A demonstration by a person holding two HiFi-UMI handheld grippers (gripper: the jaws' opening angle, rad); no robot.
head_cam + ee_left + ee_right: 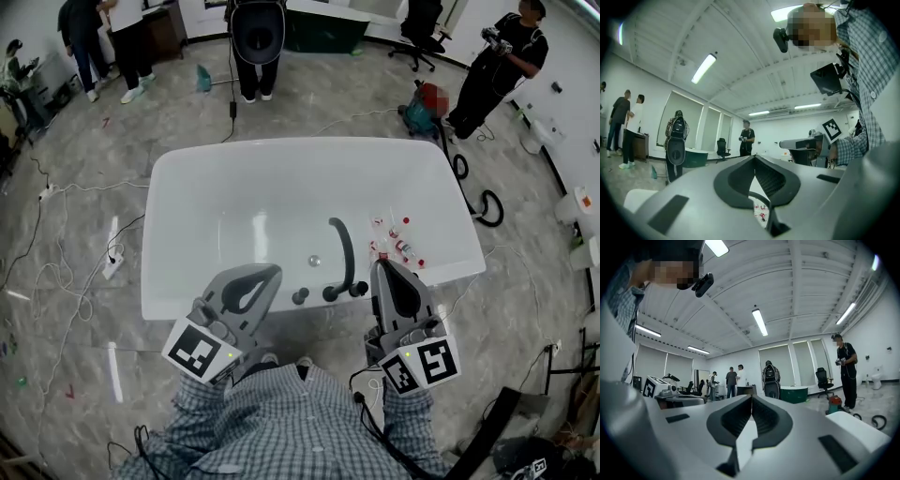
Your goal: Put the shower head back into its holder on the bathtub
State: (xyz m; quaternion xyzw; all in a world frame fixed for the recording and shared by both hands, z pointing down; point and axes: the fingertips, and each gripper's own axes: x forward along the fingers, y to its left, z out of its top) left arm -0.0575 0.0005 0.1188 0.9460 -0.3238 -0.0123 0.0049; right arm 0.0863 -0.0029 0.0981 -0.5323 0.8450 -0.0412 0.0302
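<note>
A white bathtub [187, 187] fills the middle of the head view. On its near rim stands a black curved spout [344, 251] with three black knobs [329, 294] at its foot. I cannot pick out a separate shower head or its holder. Several small bottles [400, 246] lie inside the tub at the right. My left gripper [269, 273] is held over the near rim, left of the knobs, shut and empty. My right gripper [383, 268] is held right of the knobs, also shut and empty. In both gripper views, the left gripper [754, 157] and the right gripper [751, 397] point level across the room, their tips touching.
Several people stand beyond the tub, one with a black pack [257, 33]. A red vacuum [420, 111] with a black hose [487, 206] sits at the right. White cables [66, 272] trail over the floor at the left. A green tub [323, 33] and an office chair [417, 33] stand at the back.
</note>
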